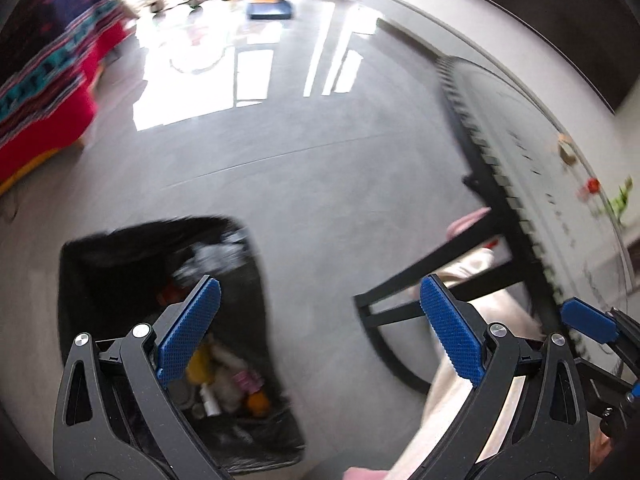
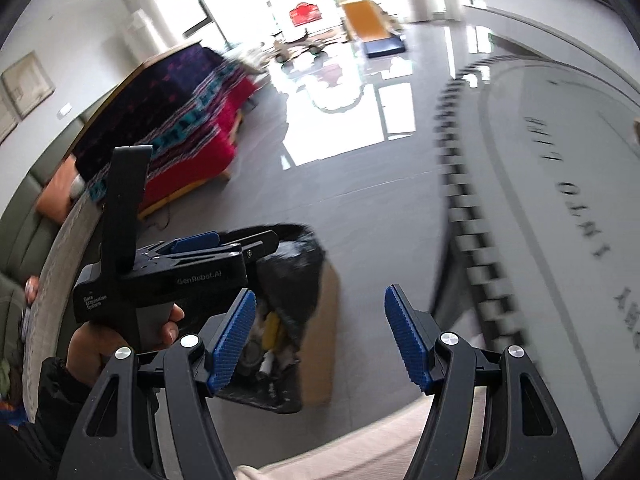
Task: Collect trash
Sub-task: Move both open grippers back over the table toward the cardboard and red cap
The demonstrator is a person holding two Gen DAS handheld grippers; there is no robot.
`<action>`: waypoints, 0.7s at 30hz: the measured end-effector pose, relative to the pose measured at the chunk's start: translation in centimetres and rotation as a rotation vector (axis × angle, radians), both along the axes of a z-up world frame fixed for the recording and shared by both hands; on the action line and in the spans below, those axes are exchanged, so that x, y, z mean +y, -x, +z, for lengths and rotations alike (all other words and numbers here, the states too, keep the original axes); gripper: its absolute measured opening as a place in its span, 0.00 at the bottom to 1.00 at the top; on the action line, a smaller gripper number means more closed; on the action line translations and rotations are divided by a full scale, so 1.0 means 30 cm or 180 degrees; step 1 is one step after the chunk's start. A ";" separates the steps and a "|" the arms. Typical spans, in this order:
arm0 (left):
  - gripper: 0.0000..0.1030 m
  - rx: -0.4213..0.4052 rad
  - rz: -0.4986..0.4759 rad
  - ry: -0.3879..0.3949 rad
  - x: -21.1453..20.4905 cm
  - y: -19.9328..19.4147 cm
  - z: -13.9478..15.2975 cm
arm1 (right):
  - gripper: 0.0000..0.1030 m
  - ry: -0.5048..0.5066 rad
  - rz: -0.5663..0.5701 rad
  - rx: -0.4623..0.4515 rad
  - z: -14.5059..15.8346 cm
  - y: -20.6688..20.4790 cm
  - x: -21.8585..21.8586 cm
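Observation:
A trash bin lined with a black bag (image 1: 100, 280) stands on the grey floor, holding several pieces of trash such as bottles and wrappers (image 1: 228, 384). It also shows in the right wrist view (image 2: 296, 264). My left gripper (image 1: 320, 320) is open and empty, held above the bin and the floor. My right gripper (image 2: 320, 332) is open and empty, above and right of the bin. The left gripper (image 2: 224, 246) shows in the right wrist view. Small bits, red (image 1: 592, 185) and green (image 1: 618, 202), lie on the round table (image 1: 532, 184).
The round white table (image 2: 560, 200) with a toothed rim and black legs (image 1: 424, 268) stands at the right. A sofa with a patterned red blanket (image 2: 188, 120) is at the left. The person's light trousers (image 1: 480, 320) are under the table edge. An orange slide (image 2: 366, 20) stands far back.

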State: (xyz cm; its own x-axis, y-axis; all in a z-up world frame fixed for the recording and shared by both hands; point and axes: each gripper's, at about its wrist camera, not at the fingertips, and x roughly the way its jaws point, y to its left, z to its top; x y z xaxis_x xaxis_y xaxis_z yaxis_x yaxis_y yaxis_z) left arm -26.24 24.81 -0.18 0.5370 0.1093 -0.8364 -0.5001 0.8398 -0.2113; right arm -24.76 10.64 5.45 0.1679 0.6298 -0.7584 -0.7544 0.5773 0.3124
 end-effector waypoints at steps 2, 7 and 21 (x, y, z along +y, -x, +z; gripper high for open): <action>0.94 -0.0022 -0.0150 -0.0009 -0.053 -0.065 0.015 | 0.66 -0.0017 -0.0113 0.0001 0.008 -0.038 -0.046; 0.94 -0.0082 -0.0462 -0.0084 -0.169 -0.199 0.064 | 0.66 -0.0043 -0.0469 -0.0047 0.026 -0.171 -0.196; 0.94 -0.0111 -0.1342 -0.0371 -0.509 -0.636 0.164 | 0.66 0.0058 -0.1729 -0.0168 0.031 -0.610 -0.654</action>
State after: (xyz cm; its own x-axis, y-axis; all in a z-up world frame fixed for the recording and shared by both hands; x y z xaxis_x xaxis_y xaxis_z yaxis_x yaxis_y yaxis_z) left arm -7.15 9.52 4.73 0.5826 -0.0329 -0.8121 -0.1027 0.9882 -0.1137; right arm -6.46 -8.97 6.37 0.5035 0.4286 -0.7502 -0.3606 0.8933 0.2683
